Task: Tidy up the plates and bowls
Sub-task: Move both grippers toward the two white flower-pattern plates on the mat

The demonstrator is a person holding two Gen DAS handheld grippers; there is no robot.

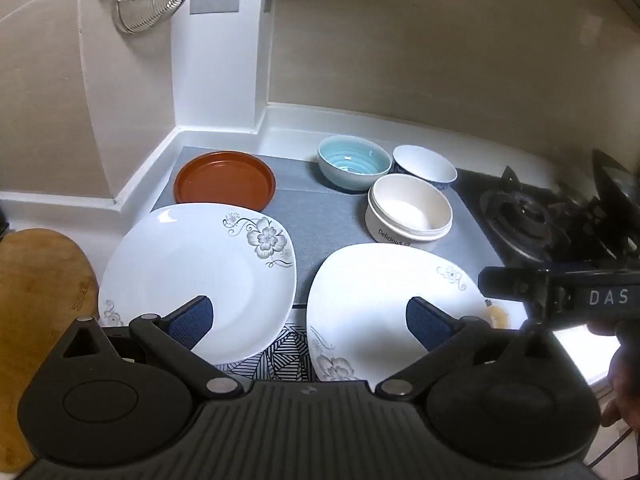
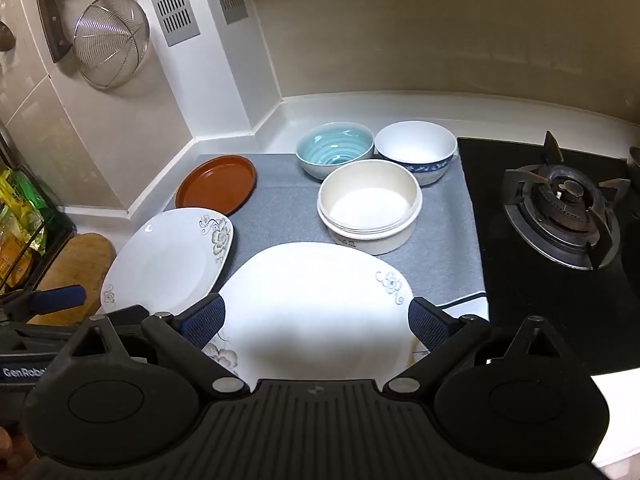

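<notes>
Two white flowered plates lie side by side on a grey mat [image 1: 328, 216]: the left plate [image 1: 192, 284] [image 2: 168, 260] and the right plate [image 1: 384, 292] [image 2: 316, 304]. Behind them sit a brown dish [image 1: 225, 181] [image 2: 218, 182], a teal bowl [image 1: 354, 166] [image 2: 334, 148], a blue-patterned white bowl [image 1: 424, 166] [image 2: 416, 150] and a cream bowl [image 1: 410, 208] [image 2: 370, 204]. My left gripper [image 1: 310, 320] hovers open over the gap between the plates. My right gripper [image 2: 316, 322] hangs open above the right plate's near part, nothing held.
A black gas hob with a burner [image 2: 564, 212] [image 1: 532, 220] lies right of the mat. A wooden board [image 1: 40, 304] [image 2: 76, 264] rests at the left. A wire strainer [image 2: 110, 40] and a cleaver [image 2: 52, 12] hang on the wall. Packets [image 2: 20, 224] stand at far left.
</notes>
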